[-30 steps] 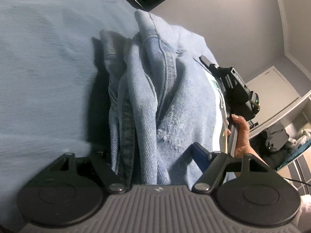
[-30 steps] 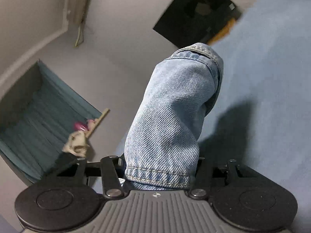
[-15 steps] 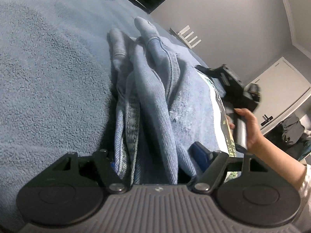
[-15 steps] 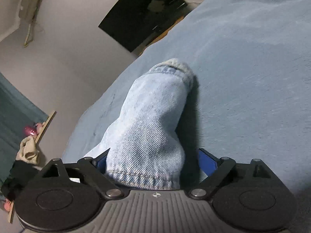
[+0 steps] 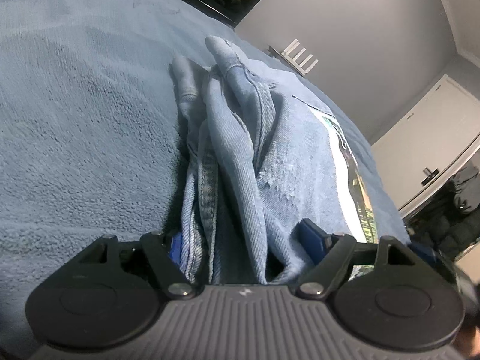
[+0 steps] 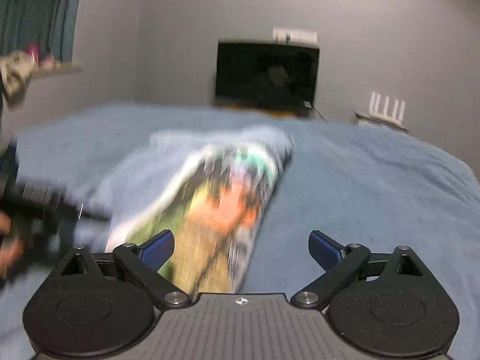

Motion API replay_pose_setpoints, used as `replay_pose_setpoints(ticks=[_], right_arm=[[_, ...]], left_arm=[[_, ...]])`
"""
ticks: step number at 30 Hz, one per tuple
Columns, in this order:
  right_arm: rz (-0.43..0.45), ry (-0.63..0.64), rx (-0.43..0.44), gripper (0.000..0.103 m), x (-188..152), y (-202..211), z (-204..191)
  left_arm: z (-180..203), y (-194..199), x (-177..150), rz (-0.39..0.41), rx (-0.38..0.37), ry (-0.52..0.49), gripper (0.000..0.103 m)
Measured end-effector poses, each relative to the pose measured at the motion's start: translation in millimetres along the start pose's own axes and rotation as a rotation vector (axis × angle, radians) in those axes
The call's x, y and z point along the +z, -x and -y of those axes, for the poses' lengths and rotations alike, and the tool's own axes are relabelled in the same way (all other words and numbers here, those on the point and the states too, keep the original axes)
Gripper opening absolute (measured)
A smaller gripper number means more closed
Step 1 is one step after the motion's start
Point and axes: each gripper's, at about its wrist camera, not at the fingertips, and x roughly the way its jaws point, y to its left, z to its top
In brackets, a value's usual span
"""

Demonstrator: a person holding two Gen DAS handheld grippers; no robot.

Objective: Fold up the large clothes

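A light blue denim garment lies bunched in long folds on the blue blanket. A colourful print with a white border runs along its right side. My left gripper has the folds filling the gap between its blue pads, and its jaws are opening. The right wrist view is motion-blurred. In it the printed panel lies on the bed ahead of my right gripper. That gripper's jaws are opening wide and its pads touch nothing. A blurred hand shows at the left edge.
A dark TV screen hangs on the grey wall beyond the bed. A white router with antennas sits to its right. A shelf with small items and a teal curtain are at left. A white door stands at far right.
My right gripper let go of the denim end, opened wide and swung sideways to face across the bed. The left gripper stayed on the folds, which sank flatter onto the blanket.
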Motion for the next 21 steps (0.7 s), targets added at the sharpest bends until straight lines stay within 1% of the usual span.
replay_pose_setpoints(ticks=[1, 2, 4, 5, 6, 7, 8, 10, 11, 12, 14, 17, 18, 20, 21], right_arm=[[-0.006, -0.001, -0.010, 0.099, -9, 5, -2], [-0.018, -0.005, -0.005, 0.098, -23, 18, 0], [-0.093, -0.001, 0.042, 0.089, -36, 11, -10], [-0.130, 0.020, 0.049, 0.082, -37, 6, -18], [-0.147, 0.038, 0.015, 0.076, -38, 2, -31], [-0.144, 0.030, -0.027, 0.075, -39, -5, -35], [-0.139, -0.001, -0.051, 0.074, -42, -15, -35], [-0.141, -0.087, -0.042, 0.073, -44, -29, -28], [-0.120, -0.112, -0.042, 0.060, -46, -30, -23], [-0.098, -0.117, -0.059, 0.043, -50, -31, -20], [-0.085, -0.127, -0.045, 0.044, -54, -30, -17], [-0.058, -0.108, -0.075, 0.043, -59, -29, -21], [-0.055, -0.116, -0.082, 0.043, -54, -17, -15], [-0.062, -0.140, -0.100, 0.043, -53, -14, -7], [-0.074, -0.164, -0.102, 0.046, -54, -17, -2]], left_arm=[[2, 0, 0, 0.000, 0.006, -0.002, 0.077], [-1, -3, 0, 0.001, 0.010, -0.002, 0.077], [0, -3, -1, 0.002, 0.012, -0.002, 0.078], [-1, -1, -1, 0.003, 0.011, -0.002, 0.078], [-2, -2, -2, 0.003, 0.010, -0.002, 0.078], [-5, -1, -2, 0.003, 0.007, -0.001, 0.078], [-6, 1, -1, 0.002, 0.005, 0.000, 0.078], [-7, 2, -1, 0.004, 0.003, -0.002, 0.078], [-8, 2, -1, 0.003, 0.001, -0.004, 0.078], [-9, 2, -1, 0.001, -0.003, -0.005, 0.078], [-9, 3, -1, -0.001, -0.006, -0.005, 0.079], [-10, 3, -1, -0.003, -0.009, -0.010, 0.080], [-9, 3, -2, -0.004, -0.010, -0.013, 0.080], [-8, 4, -2, -0.008, -0.009, -0.023, 0.080], [-8, 4, -2, -0.010, -0.008, -0.029, 0.080]])
